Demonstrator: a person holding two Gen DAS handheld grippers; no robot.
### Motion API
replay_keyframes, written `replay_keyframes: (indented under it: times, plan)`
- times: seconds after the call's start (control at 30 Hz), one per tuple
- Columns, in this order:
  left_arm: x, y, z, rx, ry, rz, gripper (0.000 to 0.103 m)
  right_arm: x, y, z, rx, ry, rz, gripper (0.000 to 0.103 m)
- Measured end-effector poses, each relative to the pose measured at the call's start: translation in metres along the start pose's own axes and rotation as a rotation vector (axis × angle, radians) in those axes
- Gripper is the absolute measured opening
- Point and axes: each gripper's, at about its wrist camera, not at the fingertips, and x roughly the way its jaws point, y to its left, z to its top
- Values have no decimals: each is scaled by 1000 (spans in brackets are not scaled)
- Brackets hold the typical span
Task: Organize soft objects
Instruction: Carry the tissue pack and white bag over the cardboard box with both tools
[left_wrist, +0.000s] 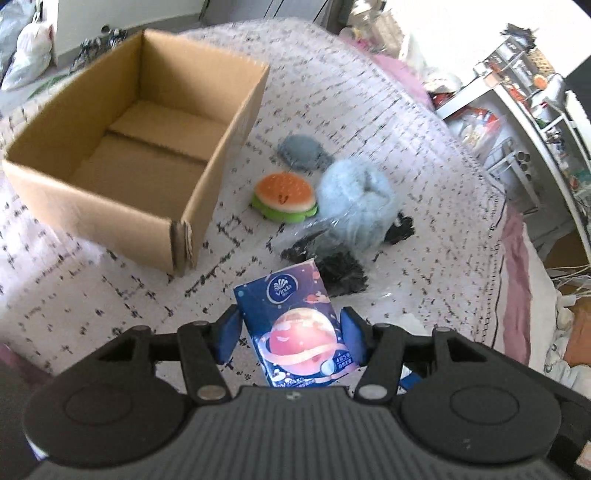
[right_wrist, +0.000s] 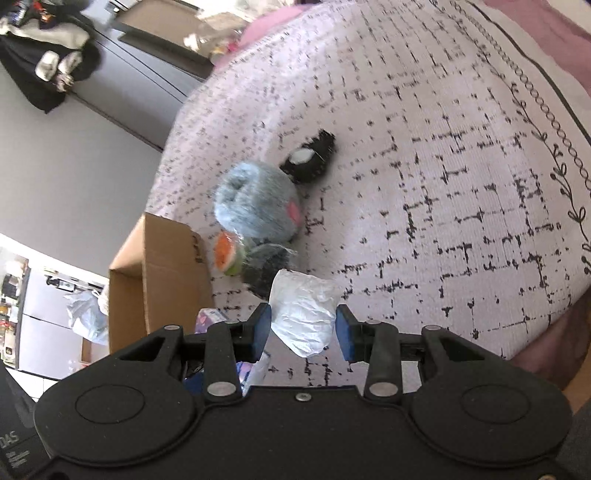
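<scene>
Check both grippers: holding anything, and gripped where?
Left gripper holds the blue tissue pack, pads on its two long side edges. Right gripper holds a white crumpled bag, pinched across its middle.

You have bare bedspread (left_wrist: 110, 288) in front of the open cardboard box (left_wrist: 140, 147); right of it the burger toy (left_wrist: 284, 197), blue plush ball (left_wrist: 354, 192) and what look like dark furry items (left_wrist: 340, 269) crowd the way

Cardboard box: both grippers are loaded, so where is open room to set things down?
The cardboard box looks empty. The bedspread right of the black plush is bare. It is crowded beside the box, around the burger toy and blue plush.
</scene>
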Motion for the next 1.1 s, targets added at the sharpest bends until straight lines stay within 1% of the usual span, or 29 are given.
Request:
replay_keyframes:
  times: [0.23,0.37,0.57,0.67,0.8,1.1]
  plan:
    - [-27,-3,-1,42,-44,-15,57,-16,14,-6,-87,-66,46,38]
    - [-43,-3,0,63,-75,-16,57,-24,18,-9,-113,-81,65,38]
    - [-64,0,3,92,-122,-12,57,-32,24,-13,-163,-110,70,38]
    - [-73,2,6,110,-139,-11,57,-40,31,-15,-208,-142,49,38]
    - [-85,8,13,128,-163,-10,57,-49,40,-14,-236,-164,62,38]
    - [-111,27,31,118,-223,-2,57,-64,67,-11,-303,-193,87,38]
